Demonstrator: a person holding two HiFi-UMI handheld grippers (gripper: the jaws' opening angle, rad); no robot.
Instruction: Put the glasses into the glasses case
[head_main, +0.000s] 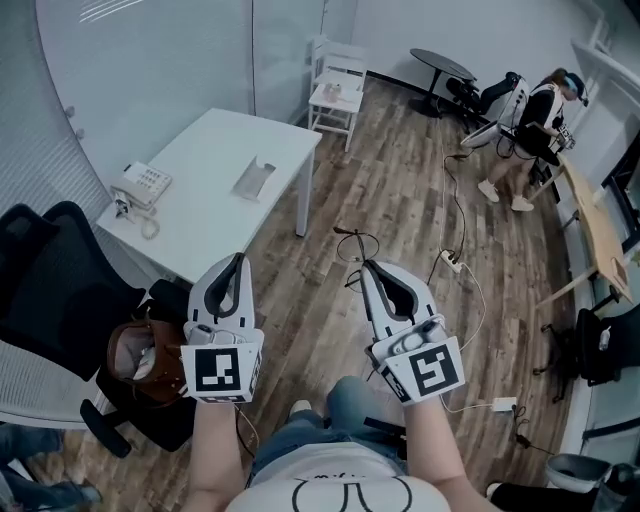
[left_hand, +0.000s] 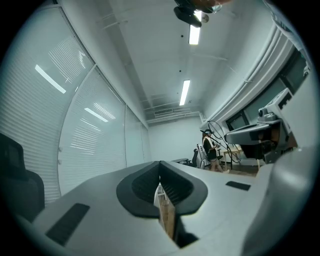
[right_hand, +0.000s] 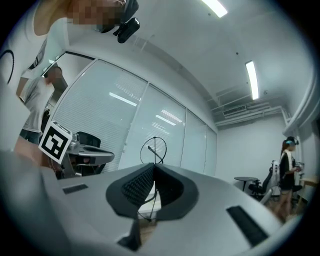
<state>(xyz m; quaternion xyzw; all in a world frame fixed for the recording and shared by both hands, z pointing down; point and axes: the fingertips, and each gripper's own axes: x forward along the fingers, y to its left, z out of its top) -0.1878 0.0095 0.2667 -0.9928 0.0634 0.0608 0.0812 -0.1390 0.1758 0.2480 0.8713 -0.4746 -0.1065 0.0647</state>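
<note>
Well, the wooden floor (head_main: 400, 230) fills most of my head view, and the white worktop (head_main: 215, 210) stands on it up at the left, well apart from both claws. A black office chair (head_main: 60, 290) sits at my near left with a brown bag (head_main: 135, 350) beside it, and another person (head_main: 535, 120) stands far off at the upper right. My left claw (head_main: 237, 260) is clenched on nothing, its jaws meeting with only floor showing past them. My right claw (head_main: 366, 268) is clenched on the glasses (right_hand: 154, 150), whose thin wire rim sticks out past the tip, held over the floor and clear of the worktop. A telephone (head_main: 142, 185) rests at the worktop's left edge. The glasses case (head_main: 255, 178) lies open near the middle of the worktop, to the right of the telephone.
</note>
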